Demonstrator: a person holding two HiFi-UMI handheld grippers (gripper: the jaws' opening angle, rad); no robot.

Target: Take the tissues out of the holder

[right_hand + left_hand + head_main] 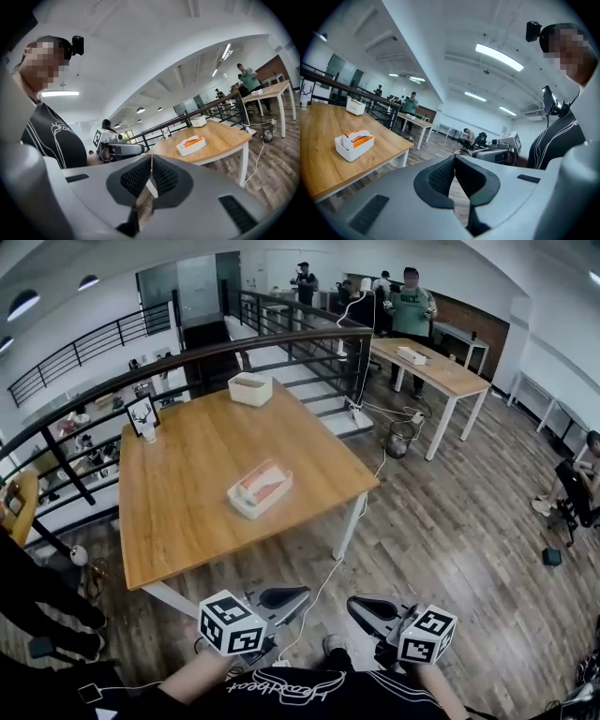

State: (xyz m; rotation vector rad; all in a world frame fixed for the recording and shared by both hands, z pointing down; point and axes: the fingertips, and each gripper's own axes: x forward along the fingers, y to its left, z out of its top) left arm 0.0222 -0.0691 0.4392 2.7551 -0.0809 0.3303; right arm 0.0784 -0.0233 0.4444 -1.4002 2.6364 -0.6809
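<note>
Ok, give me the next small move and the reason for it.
Probably step up to the table and carry the right gripper toward the holder, opening it on the way. It and the left gripper hang by the person's waist, short of the table edge, jaws together and empty, while the orange tissue pack lies in the white holder mid-table.

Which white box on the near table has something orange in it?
The tissue holder near the middle of the table; the white box at the far edge shows no orange.
</note>
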